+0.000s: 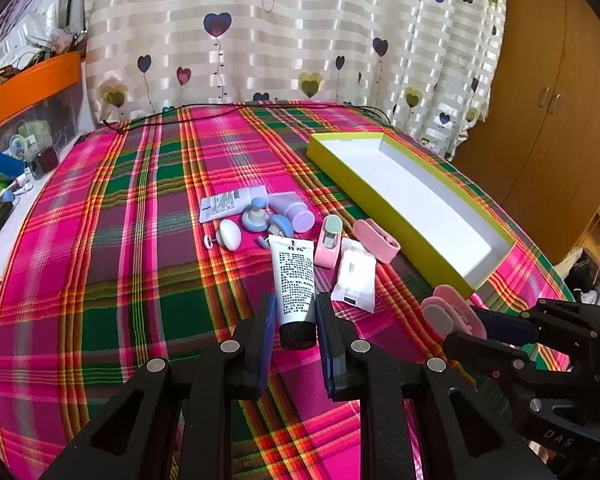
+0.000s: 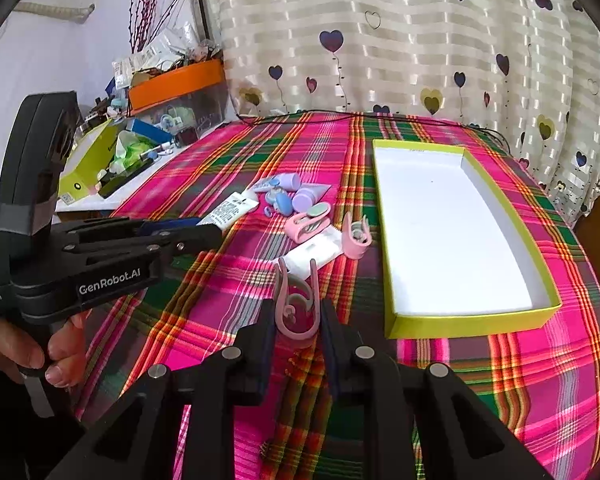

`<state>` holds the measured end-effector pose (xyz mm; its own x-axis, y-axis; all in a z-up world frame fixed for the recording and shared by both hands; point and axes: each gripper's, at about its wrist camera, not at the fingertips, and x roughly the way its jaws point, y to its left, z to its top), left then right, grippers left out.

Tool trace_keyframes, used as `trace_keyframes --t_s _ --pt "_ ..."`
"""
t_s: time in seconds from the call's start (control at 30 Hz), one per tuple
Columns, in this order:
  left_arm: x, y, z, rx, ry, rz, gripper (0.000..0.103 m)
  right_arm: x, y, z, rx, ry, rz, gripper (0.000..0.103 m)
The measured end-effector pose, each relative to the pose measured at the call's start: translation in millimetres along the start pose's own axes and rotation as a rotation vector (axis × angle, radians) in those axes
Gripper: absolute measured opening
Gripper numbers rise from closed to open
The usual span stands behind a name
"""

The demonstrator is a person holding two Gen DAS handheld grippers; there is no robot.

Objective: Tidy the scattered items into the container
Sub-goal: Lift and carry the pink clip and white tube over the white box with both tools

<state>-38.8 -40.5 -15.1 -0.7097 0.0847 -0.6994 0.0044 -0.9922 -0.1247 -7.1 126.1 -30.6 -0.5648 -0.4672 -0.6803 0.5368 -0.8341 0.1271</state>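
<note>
White floor of the yellow-green container (image 2: 440,220) shows bare: nothing is in it. By that, the tidying is at its start, with the first two items only now in hand.

Left gripper (image 1: 296,320): jaws partly closed, pads pressing either side of a white tube (image 1: 296,280) near its black cap, on the near left of the container. Right gripper (image 2: 296,320): jaws at a similar narrow gap, clamped on a pink clip (image 2: 296,308), just off the container's near left corner.

Left to do, all lying on the plaid cloth (image 2: 540,380) left of the container: a white sachet (image 2: 312,254), two more pink clips (image 2: 306,222), a lilac tube (image 2: 306,198), a small flat pack (image 1: 230,206), several pale blue and white bits (image 1: 230,234). Exact count of the small bits is hard to make out; they overlap.

Writing: "GenRobot.AI" on the left gripper's side in the right wrist view, with small print beside it that seems to read "Data Acquisition System". The white tube carries dense black print, apparently Chinese, too small to read.
</note>
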Motion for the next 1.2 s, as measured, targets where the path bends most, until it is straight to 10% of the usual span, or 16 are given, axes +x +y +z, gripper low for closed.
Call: trace_keyframes --t_s 1.2 --pt "-22.0 -38.2 22.1 0.060 -0.055 -0.070 0.020 -25.0 -25.2 13.8 0.040 -0.082 -0.078 0.022"
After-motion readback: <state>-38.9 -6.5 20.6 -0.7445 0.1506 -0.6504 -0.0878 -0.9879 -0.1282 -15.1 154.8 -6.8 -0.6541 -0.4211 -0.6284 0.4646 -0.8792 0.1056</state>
